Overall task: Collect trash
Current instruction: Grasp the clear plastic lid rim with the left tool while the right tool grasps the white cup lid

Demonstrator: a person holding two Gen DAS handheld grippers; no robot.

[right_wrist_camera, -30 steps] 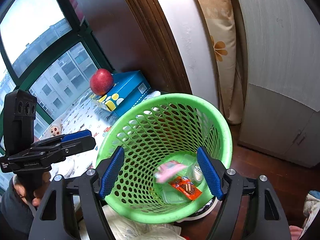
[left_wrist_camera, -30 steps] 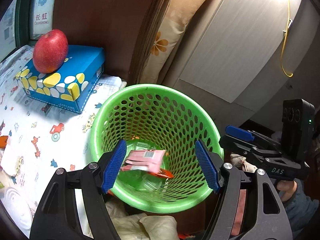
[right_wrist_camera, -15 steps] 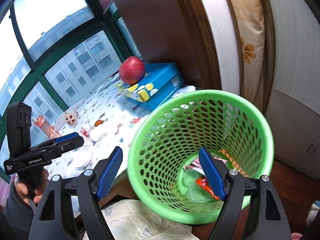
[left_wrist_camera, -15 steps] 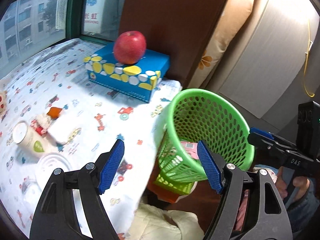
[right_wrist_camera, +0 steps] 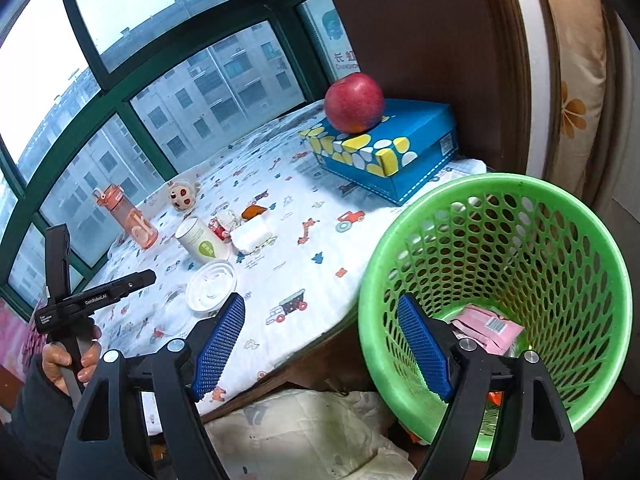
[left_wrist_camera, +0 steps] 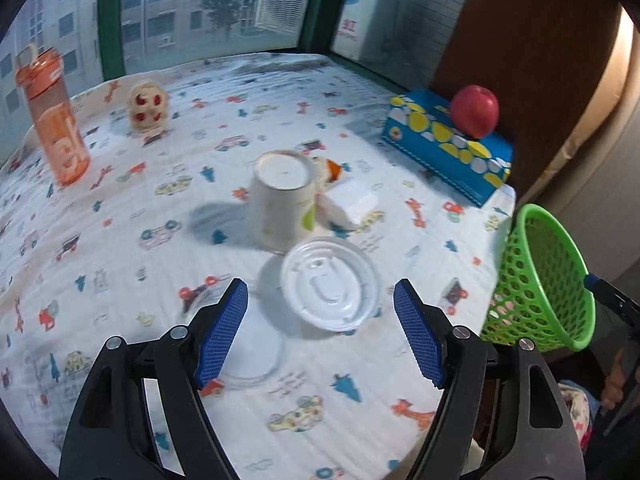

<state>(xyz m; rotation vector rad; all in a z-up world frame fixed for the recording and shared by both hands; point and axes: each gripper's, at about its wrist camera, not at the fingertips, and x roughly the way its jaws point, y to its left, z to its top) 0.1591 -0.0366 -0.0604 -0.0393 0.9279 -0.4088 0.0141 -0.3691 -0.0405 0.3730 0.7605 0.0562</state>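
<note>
Grey daylight comes through a green-framed window (right_wrist_camera: pixel 132 92) facing apartment blocks (right_wrist_camera: pixel 224 80). A cartoon-print cloth (left_wrist_camera: pixel 120 208) covers the bench. Beside it stand a dark brown wall panel (right_wrist_camera: pixel 432 32) and a flowered curtain (right_wrist_camera: pixel 576 80).

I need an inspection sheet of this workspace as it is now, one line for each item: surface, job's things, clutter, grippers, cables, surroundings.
Surface: table under white cartoon-print cloth.
Job's things: green perforated plastic basket at the table's edge, pink wrapper inside; white round plastic lid, upside-down white paper cup, small wrappers on the cloth.
Clutter: red apple on blue spotted box; orange transparent bottle; small round toy.
Grippers: left gripper holds nothing, jaws closing, lid just ahead; right gripper open, empty, beside the basket.
Cables: nothing seen.
Surroundings: green-framed window, floral curtain, brown wall panel.
</note>
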